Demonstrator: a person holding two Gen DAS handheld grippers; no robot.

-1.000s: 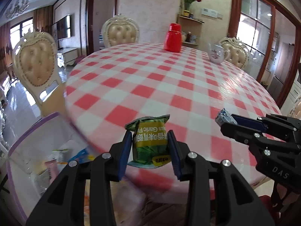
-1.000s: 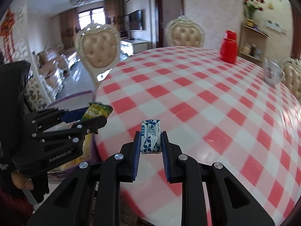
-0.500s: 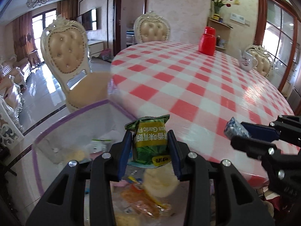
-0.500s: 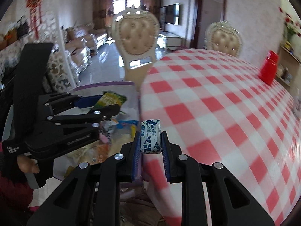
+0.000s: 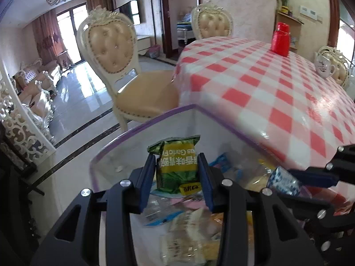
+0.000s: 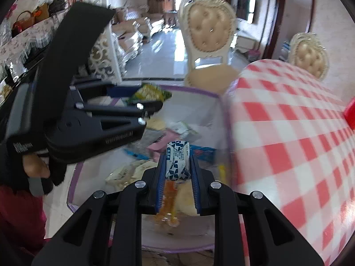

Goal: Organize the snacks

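My left gripper [image 5: 177, 166] is shut on a green and yellow snack packet [image 5: 176, 165], held over a clear storage bin with a purple rim [image 5: 142, 126]. The same packet [image 6: 150, 94] shows at the left in the right wrist view, in the left gripper [image 6: 146, 104]. My right gripper [image 6: 176, 166] is shut on a small blue-and-white wrapped snack [image 6: 177, 163], also above the bin [image 6: 195, 89]. That snack [image 5: 283, 180] and the right gripper [image 5: 288, 184] enter the left wrist view from the right. Several loose snack packs [image 6: 137, 170] lie in the bin.
The round table with a red-and-white checked cloth [image 5: 277, 88] stands right beside the bin. A red jug [image 5: 280, 38] and a white teapot [image 5: 324, 65] sit far back on it. A cream padded chair [image 5: 115, 55] stands beyond the bin. A hand [image 6: 33, 166] grips the left tool.
Both grippers swung left off the table edge, carrying their snacks, and now hang over the bin. The bin's contents have come into full view beneath them.
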